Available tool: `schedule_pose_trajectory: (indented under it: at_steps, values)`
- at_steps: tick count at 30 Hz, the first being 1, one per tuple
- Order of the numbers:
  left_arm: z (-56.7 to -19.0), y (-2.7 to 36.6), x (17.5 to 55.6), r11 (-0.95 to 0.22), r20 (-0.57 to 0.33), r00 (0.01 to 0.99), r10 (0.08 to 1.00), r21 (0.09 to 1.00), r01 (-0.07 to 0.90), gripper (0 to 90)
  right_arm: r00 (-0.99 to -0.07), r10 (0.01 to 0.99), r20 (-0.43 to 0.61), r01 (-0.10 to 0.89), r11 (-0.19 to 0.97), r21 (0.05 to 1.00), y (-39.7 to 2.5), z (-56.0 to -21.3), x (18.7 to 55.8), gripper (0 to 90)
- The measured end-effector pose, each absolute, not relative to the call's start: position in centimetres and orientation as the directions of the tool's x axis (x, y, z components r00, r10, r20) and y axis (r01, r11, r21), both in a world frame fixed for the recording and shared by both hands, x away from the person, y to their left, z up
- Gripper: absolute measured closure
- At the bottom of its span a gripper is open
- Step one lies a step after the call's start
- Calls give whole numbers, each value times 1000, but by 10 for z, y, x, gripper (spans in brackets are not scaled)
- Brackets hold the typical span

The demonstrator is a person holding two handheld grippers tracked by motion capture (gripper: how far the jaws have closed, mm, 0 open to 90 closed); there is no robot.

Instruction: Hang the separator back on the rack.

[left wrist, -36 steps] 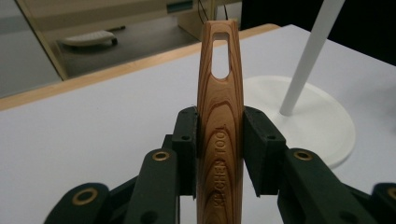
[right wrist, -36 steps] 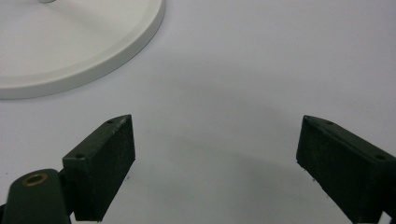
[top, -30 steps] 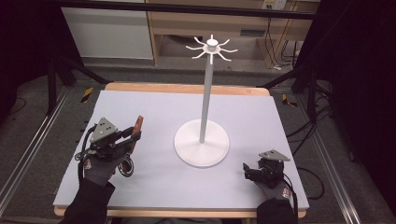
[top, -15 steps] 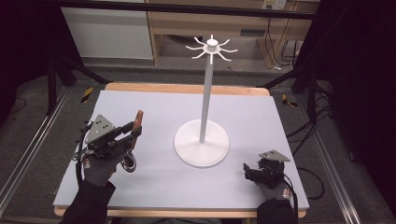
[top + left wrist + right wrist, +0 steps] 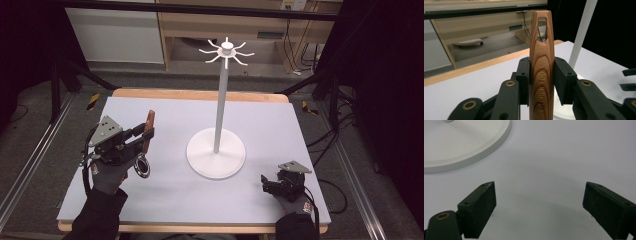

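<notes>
Left gripper [image 5: 145, 131] clamps wooden kitchen tool [image 5: 541, 62]; right gripper [image 5: 539, 202] open.
Tool handle stands upright between the left jaws, left of the white stand [image 5: 216, 150]. Right gripper rests low over the table [image 5: 280, 115], jaws wide apart.

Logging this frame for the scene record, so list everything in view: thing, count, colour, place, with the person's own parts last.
Table: one, pale grey top with a wooden edge, centre of the high view.
Hook stand: one, white, round base on the table's middle, tall pole with curved hooks on top.
Kitchen tool: one, wooden handle with a hanging slot and a metal ring end, lifted over the table's left side, clamped between the left gripper's jaws.
Cabinet: one, light wood, on the floor behind the table.
Left gripper: one, black, over the table's left side, shut on the handle.
Right gripper: one, black, low at the table's near right, jaws wide apart.
Gloved hands: two, dark, holding the grippers.
</notes>
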State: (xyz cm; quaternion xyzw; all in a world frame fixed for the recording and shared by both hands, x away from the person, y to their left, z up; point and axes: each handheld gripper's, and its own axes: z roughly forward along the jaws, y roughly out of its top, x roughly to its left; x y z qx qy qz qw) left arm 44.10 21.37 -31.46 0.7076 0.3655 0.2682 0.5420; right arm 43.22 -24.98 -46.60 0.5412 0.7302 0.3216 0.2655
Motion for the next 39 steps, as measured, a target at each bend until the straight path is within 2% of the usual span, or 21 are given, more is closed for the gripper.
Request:
schedule_pose_trajectory:
  at_steps: [39]
  values:
    - [-247, 162, 452, -93, -3, 639, 769, 989, 116, 672, -272, 962, -38, 620, 205, 757, -248, -466, 432, 119]
